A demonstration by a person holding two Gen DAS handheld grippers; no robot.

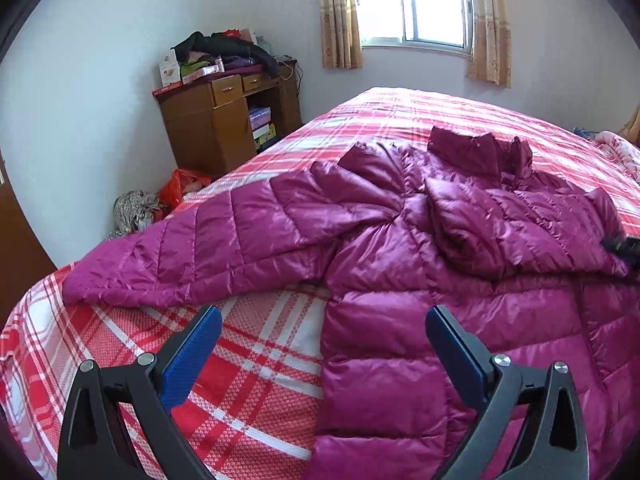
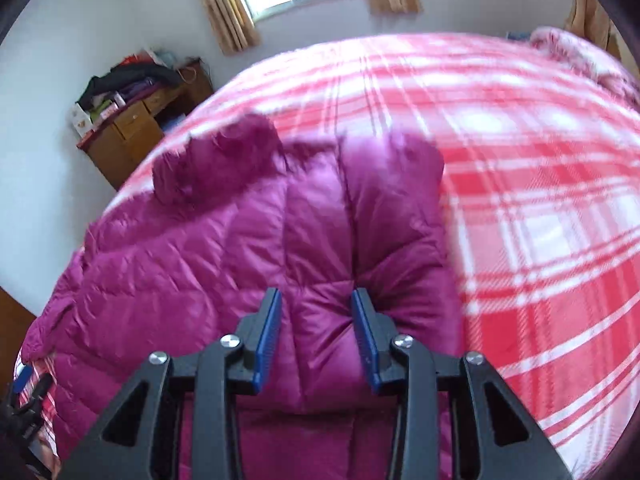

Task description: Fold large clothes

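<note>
Nearest the right wrist camera, the right hand-held gripper (image 2: 316, 320) has its blue pads pressed into a puckered fold of the magenta puffer jacket (image 2: 248, 240), clamped on it; in the left view, the left hand-held gripper (image 1: 323, 322) hangs with jaws wide apart over the jacket's edge and the red plaid bed (image 1: 248, 364); the jacket lies spread across the bed, sleeve outstretched; beyond stand a wooden cabinet (image 1: 208, 128) and a curtained window (image 1: 412, 0).

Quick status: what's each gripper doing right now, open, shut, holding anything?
Left gripper: open wide above the jacket edge, holding nothing.
Right gripper: partly closed, pinching a fold of the jacket.
</note>
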